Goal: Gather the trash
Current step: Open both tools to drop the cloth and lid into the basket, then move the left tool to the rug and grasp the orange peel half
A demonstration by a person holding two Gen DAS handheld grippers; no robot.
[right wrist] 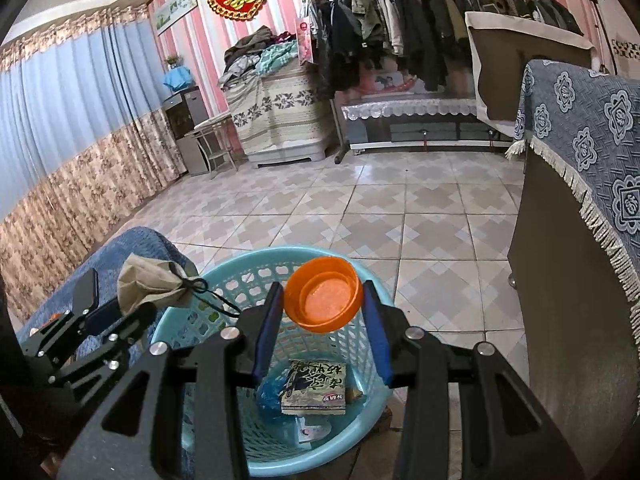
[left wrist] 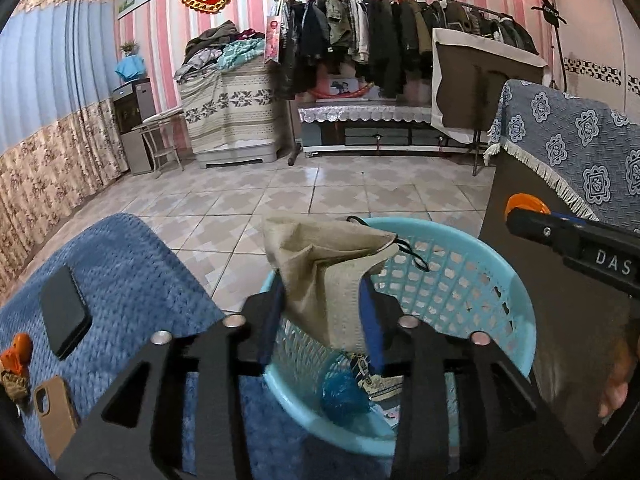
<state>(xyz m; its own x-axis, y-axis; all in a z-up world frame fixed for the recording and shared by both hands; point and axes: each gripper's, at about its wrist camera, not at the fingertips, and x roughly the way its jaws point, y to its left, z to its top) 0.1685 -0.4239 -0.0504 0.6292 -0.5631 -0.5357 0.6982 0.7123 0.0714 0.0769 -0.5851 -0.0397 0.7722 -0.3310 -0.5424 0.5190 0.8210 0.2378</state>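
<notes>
with the left hand-held gripper (left wrist: 322, 300) pinching the tan pouch (left wrist: 320, 264) and the right hand-held gripper (right wrist: 324, 320) pinching the orange lid (right wrist: 323, 299), both above the blue basket (right wrist: 224, 292), lower each past the rim, then spread the fingers.

Tan pouch (left wrist: 332, 276) and orange lid (right wrist: 324, 298) above turquoise basket (right wrist: 200, 320).

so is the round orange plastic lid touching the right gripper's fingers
Touching. The right wrist view shows the round orange plastic lid pinched between both blue pads of the right gripper.
</notes>
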